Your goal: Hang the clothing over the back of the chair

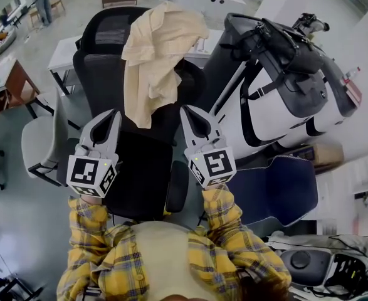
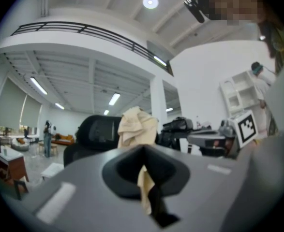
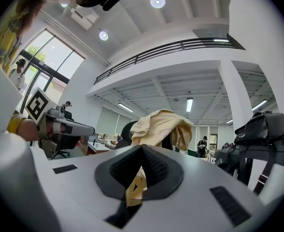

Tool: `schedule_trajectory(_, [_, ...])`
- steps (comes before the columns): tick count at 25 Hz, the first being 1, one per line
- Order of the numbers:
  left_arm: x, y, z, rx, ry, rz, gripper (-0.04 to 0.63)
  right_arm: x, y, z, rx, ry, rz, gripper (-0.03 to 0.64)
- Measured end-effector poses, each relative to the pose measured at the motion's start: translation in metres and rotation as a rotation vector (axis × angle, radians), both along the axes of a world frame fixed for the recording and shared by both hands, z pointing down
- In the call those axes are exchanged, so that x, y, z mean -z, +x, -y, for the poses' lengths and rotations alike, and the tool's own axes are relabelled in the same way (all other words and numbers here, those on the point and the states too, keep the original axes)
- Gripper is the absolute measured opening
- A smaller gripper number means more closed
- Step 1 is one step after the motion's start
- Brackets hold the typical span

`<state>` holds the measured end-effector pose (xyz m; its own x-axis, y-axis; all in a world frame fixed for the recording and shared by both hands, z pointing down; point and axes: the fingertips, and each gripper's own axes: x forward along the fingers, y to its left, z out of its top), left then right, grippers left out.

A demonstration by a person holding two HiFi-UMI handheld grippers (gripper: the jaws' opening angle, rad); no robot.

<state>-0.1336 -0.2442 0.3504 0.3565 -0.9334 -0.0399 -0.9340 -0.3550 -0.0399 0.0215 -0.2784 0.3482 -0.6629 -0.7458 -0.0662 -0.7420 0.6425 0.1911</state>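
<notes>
shirt: cream shirt [image 1: 158, 49] draped over the top of the chair [image 1: 93, 68] back, bunched by the headrest [image 1: 111, 27], tail [image 1: 140, 108] hanging down the front toward the seat [image 1: 143, 168].
left gripper: left gripper [image 1: 113, 114] has its jaws clenched together, nothing seen pinched.
right gripper: right gripper [image 1: 187, 110] is the same, with jaws pressed together and empty as far as shows.
shirt vs grippers: ahead of both, bulk above their tips, in the gap between them and apart from both.
long axis: runs top to bottom down the chair back.
nearer hand: in the head view the tail end sits closer to the left tip; the bunched top leans to the right side.
step: judged already hung. Any further move looks like a tidy or a pull-back, and a re-grip would need the jaws opened first.
slit: a cream strip [image 2: 144, 187] shows low in each gripper's jaw slot. It reads as the tail seen beyond, not cloth held, but that's not certain.
hidden: the far side of the chair back, so how much shirt hangs behind can't be told. The seat is partly covered by the grippers and sleeves [image 1: 224, 212].
</notes>
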Motion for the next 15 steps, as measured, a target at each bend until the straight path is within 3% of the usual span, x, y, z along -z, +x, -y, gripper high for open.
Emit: schedule_trajectory(15, [-0.0099, -0.0072, -0.0047, 0.000, -0.012, -0.016, 0.006, 0.0018, -0.0072, 0.0001, -0.032, -0.041, 0.096, 0.013])
